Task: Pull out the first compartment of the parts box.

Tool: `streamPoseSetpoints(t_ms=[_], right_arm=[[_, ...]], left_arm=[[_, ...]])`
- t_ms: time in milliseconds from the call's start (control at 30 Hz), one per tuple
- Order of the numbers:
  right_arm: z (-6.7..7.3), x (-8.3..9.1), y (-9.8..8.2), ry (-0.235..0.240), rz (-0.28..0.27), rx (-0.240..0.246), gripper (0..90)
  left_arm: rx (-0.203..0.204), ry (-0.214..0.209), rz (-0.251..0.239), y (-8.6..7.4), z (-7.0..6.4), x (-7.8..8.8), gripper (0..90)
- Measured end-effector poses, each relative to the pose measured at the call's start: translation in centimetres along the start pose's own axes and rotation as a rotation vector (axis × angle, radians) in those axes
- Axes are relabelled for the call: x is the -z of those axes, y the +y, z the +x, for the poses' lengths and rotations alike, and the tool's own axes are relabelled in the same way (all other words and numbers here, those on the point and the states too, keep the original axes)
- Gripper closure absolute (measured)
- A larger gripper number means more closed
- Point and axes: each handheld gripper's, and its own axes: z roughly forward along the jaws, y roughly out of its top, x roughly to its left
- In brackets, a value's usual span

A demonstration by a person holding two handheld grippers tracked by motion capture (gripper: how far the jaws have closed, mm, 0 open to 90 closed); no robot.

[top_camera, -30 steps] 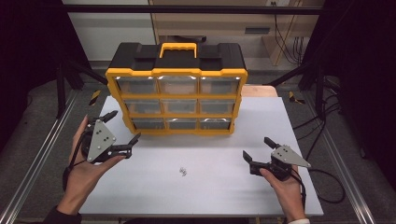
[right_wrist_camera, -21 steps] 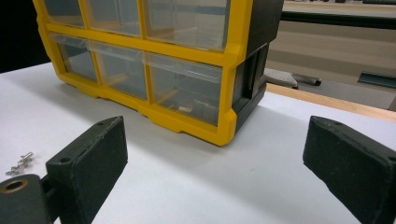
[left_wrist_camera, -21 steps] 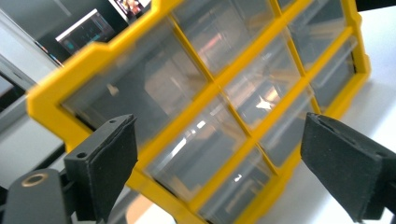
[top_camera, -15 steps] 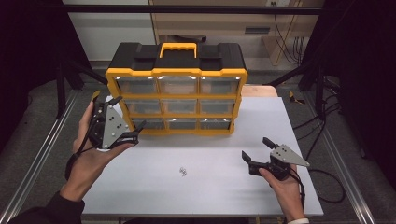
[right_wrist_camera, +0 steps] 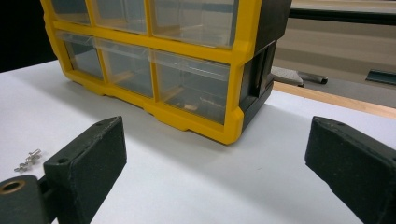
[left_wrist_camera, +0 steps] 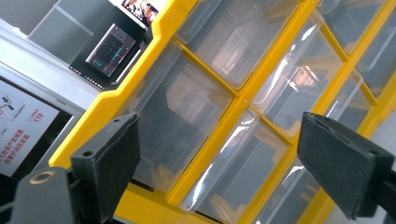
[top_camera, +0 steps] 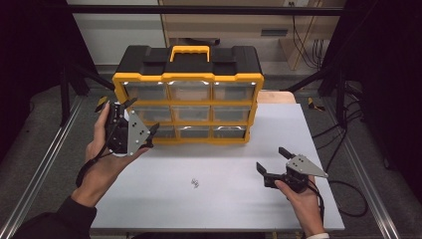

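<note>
**Both grippers empty, left one raised to the drawer cabinet**

Nearest to us, our right gripper [top_camera: 272, 167] sits low over the white table [top_camera: 229, 209], its jaws spread wide with nothing between them. A little heap of small screws [top_camera: 195, 183] lies on the table between our two hands, well apart from both. Our left gripper [top_camera: 143, 116] is held up just beside the lower left corner of the yellow drawer cabinet [top_camera: 188, 107], aimed at its clear drawers [left_wrist_camera: 187, 112]; its jaws stand wide, have just been closing a touch, and grip nothing. The cabinet stands at the far side of the table, all drawers shut.
</note>
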Motion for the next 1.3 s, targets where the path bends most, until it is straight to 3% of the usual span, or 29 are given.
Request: streamPoseSetpoints(t_ms=[133,500,600,633,733,900,933,1000,1200,1300], right_arm=[[0.1,-0.2,-0.1,0.001,0.016,0.009,5.5],[0.1,0.0,0.0,-0.004,-0.002,0.027,6.8],[0.1,-0.1,0.0,-0.002,-0.007,0.030,7.0],[0.1,-0.1,0.0,-0.002,-0.006,0.031,6.9],[0.1,0.0,0.0,-0.002,0.001,0.026,6.5],[0.0,0.0,0.0,-0.004,0.003,0.024,6.0],[0.0,0.0,0.0,-0.004,0.002,0.024,6.0],[0.0,-0.1,0.0,-0.003,0.001,0.024,6.0],[0.3,-0.3,-0.1,0.007,0.016,0.044,6.0],[0.2,-0.3,-0.1,0.003,0.020,0.045,6.0]], left_arm=[[-0.034,0.027,0.004,0.3,-0.2,-0.2,13.9],[-0.101,0.085,0.017,0.6,-0.1,-0.8,14.4],[-0.102,0.090,0.020,0.5,0.0,-0.8,14.4],[-0.121,0.091,0.032,0.5,0.0,-0.7,14.7],[-0.081,0.082,0.024,0.4,0.0,-0.8,15.6],[-0.114,0.100,0.027,0.3,-0.1,-1.0,15.4],[-0.097,0.092,0.021,0.2,-0.2,-1.1,15.4],[-0.105,0.102,0.021,0.1,-0.2,-1.1,15.4],[-0.164,0.128,0.056,0.1,-0.3,-1.4,15.3],[-0.183,0.150,0.037,0.2,-0.6,-1.8,15.4]])
